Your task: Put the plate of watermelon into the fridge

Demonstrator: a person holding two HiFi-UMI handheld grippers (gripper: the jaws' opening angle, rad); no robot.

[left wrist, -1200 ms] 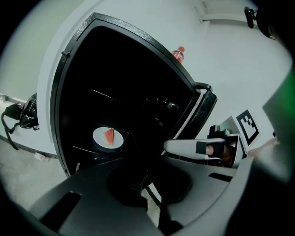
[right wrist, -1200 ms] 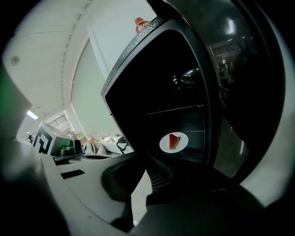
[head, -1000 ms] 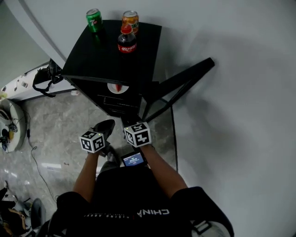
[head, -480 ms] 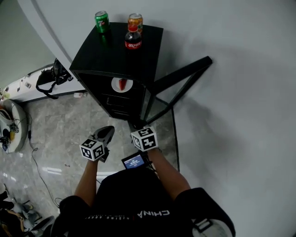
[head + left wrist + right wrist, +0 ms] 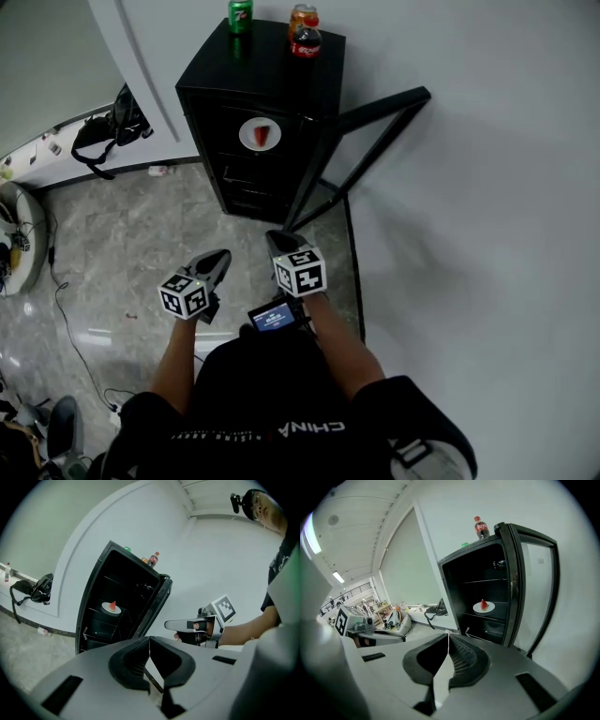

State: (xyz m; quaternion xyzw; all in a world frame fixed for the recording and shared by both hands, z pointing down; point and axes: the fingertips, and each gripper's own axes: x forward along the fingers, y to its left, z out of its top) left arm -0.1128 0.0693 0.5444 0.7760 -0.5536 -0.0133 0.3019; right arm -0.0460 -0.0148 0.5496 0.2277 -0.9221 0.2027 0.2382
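A white plate with a red watermelon slice rests on a shelf inside the open black fridge. It also shows as the plate in the left gripper view and the plate in the right gripper view. Both grippers hang in the air well in front of the fridge, side by side. My left gripper is shut and empty, its jaws meeting in its own view. My right gripper is shut too, nothing between its jaws.
The fridge door stands swung open to the right, beside the white wall. A green can, an orange can and a cola bottle stand on the fridge top. A black bag and cables lie on the floor at left.
The person has backed away from the fridge, so it now sits farther off and its inside shows more. Both grippers came back with the person, still shut. The plate stayed on its shelf.
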